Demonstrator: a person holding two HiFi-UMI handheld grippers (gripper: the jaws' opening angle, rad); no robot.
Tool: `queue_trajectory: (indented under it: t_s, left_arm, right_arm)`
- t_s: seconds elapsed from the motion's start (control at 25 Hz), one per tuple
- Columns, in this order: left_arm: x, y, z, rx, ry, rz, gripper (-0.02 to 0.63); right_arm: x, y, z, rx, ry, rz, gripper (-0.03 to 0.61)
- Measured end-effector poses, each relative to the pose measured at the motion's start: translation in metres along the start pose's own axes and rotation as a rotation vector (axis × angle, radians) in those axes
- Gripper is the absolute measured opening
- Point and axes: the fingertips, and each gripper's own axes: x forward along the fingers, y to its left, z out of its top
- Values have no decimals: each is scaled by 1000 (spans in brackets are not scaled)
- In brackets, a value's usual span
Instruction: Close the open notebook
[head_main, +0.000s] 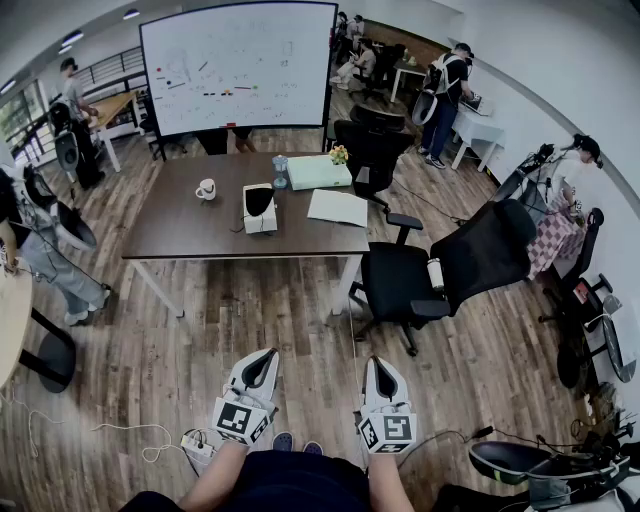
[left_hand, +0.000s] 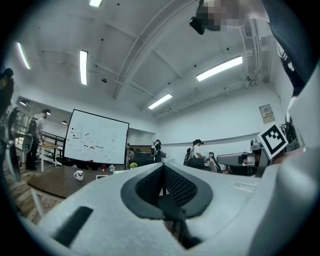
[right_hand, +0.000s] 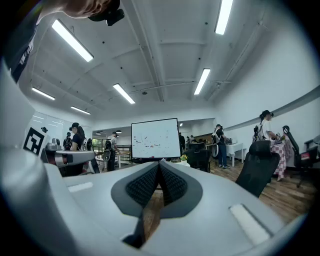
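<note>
Head view, looking down across a wooden floor to a dark table (head_main: 180, 235) that stands well ahead of the person. On its left part sits a white mug (head_main: 206, 189), and near the middle a white box (head_main: 259, 208). Low in the frame, close to the person's body, the left gripper (head_main: 264, 358) has its jaws pressed together with nothing between them. The notebook (head_main: 338, 207) lies flat and looks open near the table's right front corner, far from both grippers. The right gripper (head_main: 381, 366) is likewise closed and empty. A black office chair (head_main: 400, 280) stands just beside that corner.

Likely risks: the chair blocks the direct approach and could be bumped. Closed jaws cannot catch a cover, so they must part first. A careless push could slide the notebook off the nearby edge or crease its pages.
</note>
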Motion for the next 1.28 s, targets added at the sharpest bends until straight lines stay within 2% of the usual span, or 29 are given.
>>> queue_trajectory:
  t_s: [0.76,1.12,1.28]
  left_arm:
    - [-8,-12,-4,-7,17,35,-14]
    - [10,-29,-13,43,39,38,-14]
    - [23,-42,-6,79,26,35,-14]
  right_arm:
    - [-15,-8,3,-34,-1,8,11]
    - [-18,-28,-4,-125,30,-28,9]
    - [-21,-41,-1,-124,21,-31,8]
